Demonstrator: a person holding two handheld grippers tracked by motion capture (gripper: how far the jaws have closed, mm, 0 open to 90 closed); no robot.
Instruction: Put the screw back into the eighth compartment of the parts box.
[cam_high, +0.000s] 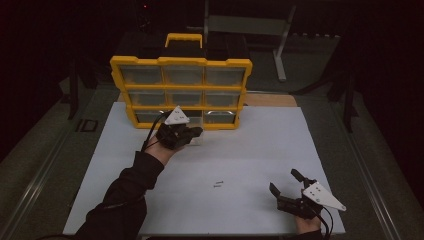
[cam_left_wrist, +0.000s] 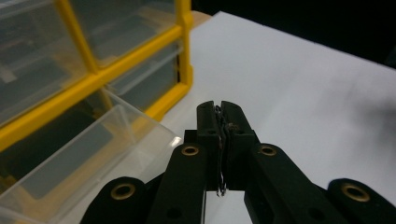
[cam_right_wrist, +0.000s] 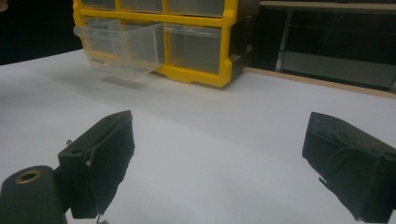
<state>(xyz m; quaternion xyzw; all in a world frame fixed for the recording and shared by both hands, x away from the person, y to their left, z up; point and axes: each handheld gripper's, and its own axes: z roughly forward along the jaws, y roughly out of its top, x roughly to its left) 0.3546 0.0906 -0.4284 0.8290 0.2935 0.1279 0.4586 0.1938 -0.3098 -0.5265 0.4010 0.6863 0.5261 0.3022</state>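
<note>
Right tool (cam_high: 285, 182) rests released near the tabletop (cam_high: 250, 150) front edge. Left tool (cam_left_wrist: 221, 108) is clenched on a small screw (cam_left_wrist: 221, 186) beside the pulled-out clear drawer (cam_left_wrist: 93, 154) of the yellow organizer (cam_high: 182, 90). Judged step: carrying the screw. Next move: position over the drawer and release; two screws (cam_high: 218, 184) remain on the tabletop

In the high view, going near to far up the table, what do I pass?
Right claw at the near edge → small screws on the white board → left claw → yellow drawer cabinet.
</note>
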